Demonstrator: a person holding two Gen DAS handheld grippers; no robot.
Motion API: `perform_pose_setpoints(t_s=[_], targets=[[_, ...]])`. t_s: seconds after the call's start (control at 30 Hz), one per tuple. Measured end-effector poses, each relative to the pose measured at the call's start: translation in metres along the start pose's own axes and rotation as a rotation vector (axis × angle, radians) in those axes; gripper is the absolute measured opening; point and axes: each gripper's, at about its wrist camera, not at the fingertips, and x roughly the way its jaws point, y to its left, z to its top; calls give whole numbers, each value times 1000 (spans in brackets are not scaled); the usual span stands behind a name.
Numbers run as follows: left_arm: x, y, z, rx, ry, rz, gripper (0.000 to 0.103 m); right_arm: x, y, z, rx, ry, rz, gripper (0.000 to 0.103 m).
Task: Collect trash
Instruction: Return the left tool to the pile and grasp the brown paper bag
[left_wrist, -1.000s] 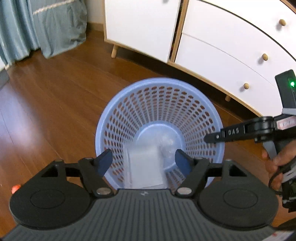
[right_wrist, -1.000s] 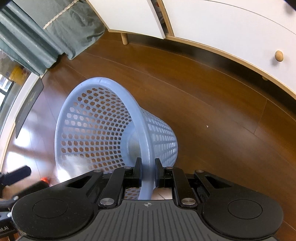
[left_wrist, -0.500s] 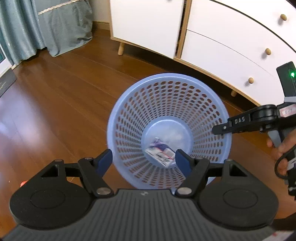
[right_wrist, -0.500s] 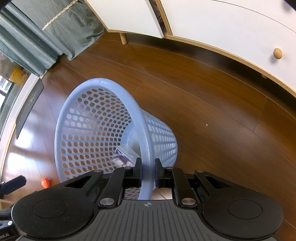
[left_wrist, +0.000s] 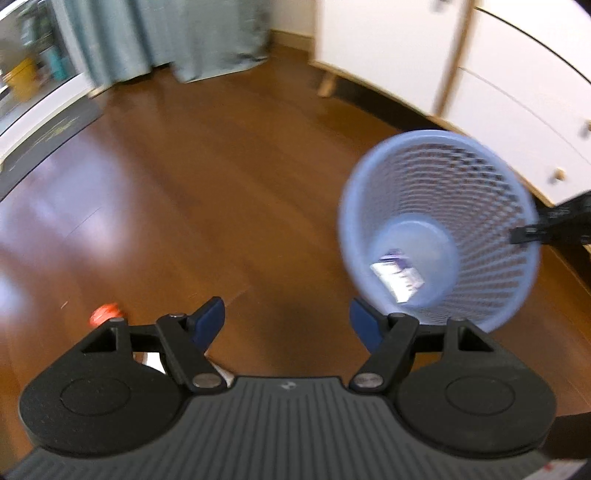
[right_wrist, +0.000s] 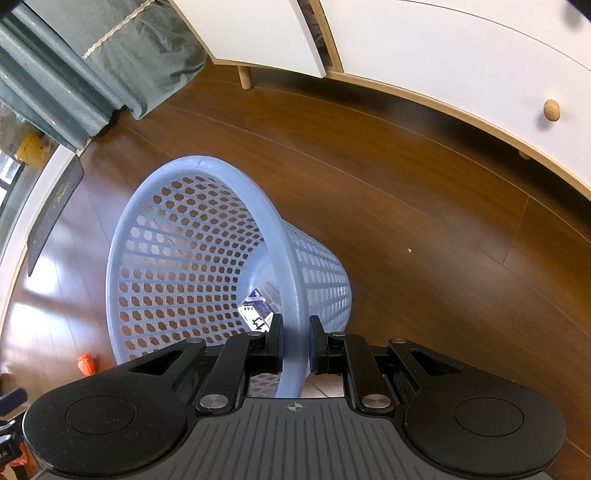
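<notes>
Only the right wrist view shows fingers (right_wrist: 275, 338) clamping the basket (right_wrist: 199, 236) rim.

Left wrist view looks steeply down over the floor (left_wrist: 207, 192), the basket (left_wrist: 491, 192) near, off to its right. Right wrist view sits close at the basket's rim (right_wrist: 291, 295). Both share basket, floor, cabinet (right_wrist: 461, 74).

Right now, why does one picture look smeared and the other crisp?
Left wrist view: motion blur smears the blue basket, floor and cabinet. Right wrist view: sharp, though the fisheye bends the cabinet edge, with window glare on the floor at left.
</notes>
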Motion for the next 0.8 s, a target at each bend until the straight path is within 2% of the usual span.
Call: perform_pose_setpoints(t_s=[0.2, 0.33, 0.47, 0.6, 0.8], targets=[[5, 77, -40, -132, 36, 119, 71, 1, 3, 2, -29, 2, 2, 9], [13, 116, -75, -175, 54, 179, 70, 2, 4, 3, -50, 11, 7, 9], [25, 138, -107, -159, 83, 196, 70, 3, 1, 2, -50, 16, 12, 9], [54, 136, -134, -81, 162, 206, 67, 3, 2, 2, -62, 22, 9, 9], [89, 131, -148, -13, 219, 167, 67, 3, 8, 1, -135, 29, -11, 9]])
